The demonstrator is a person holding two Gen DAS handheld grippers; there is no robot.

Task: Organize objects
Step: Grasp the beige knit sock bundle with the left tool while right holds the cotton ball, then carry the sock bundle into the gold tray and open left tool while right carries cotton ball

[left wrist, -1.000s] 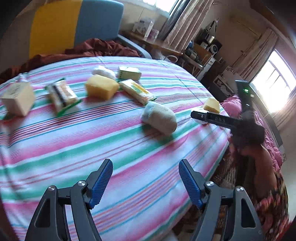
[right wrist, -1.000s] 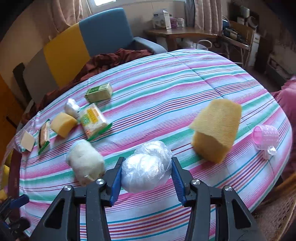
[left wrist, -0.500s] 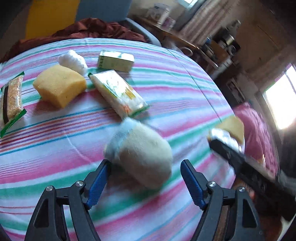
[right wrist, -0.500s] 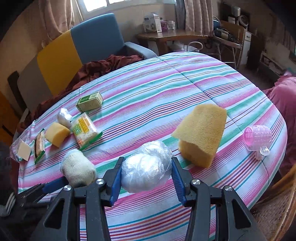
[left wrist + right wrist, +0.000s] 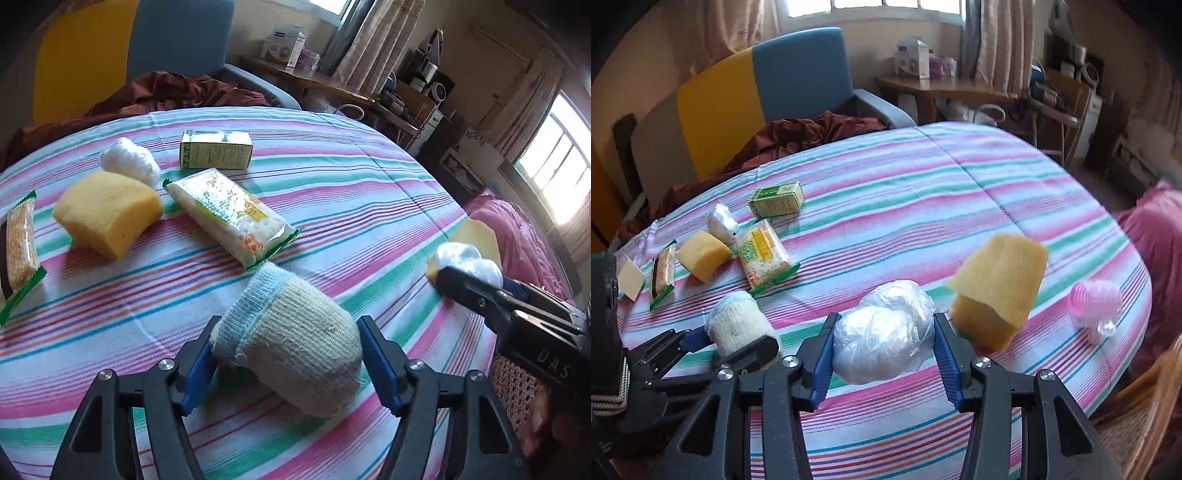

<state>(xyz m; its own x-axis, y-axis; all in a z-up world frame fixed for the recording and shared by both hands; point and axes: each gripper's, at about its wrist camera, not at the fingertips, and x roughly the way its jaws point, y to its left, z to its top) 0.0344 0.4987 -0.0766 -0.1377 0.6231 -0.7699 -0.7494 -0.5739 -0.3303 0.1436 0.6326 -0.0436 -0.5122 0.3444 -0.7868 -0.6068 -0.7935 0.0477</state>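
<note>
My left gripper (image 5: 286,360) has its blue pads on both sides of a rolled cream sock with a pale blue cuff (image 5: 291,332) that lies on the striped tablecloth (image 5: 351,184); the jaws touch or nearly touch it. The sock (image 5: 738,325) and left gripper (image 5: 713,339) also show in the right wrist view. My right gripper (image 5: 884,354) is shut on a white ball wrapped in clear plastic (image 5: 886,332), held just above the cloth. It shows at the right in the left wrist view (image 5: 467,260).
Beyond the sock lie a noodle packet (image 5: 231,214), a yellow sponge (image 5: 105,212), a small white ball (image 5: 129,162), a green box (image 5: 216,149) and a snack bar (image 5: 18,240). A large sponge (image 5: 1001,288) and pink plastic cup (image 5: 1095,299) sit right. A chair (image 5: 757,99) stands behind.
My left gripper moved forward to the sock and its jaws narrowed around it. My right gripper kept the wrapped ball and barely shifted.
</note>
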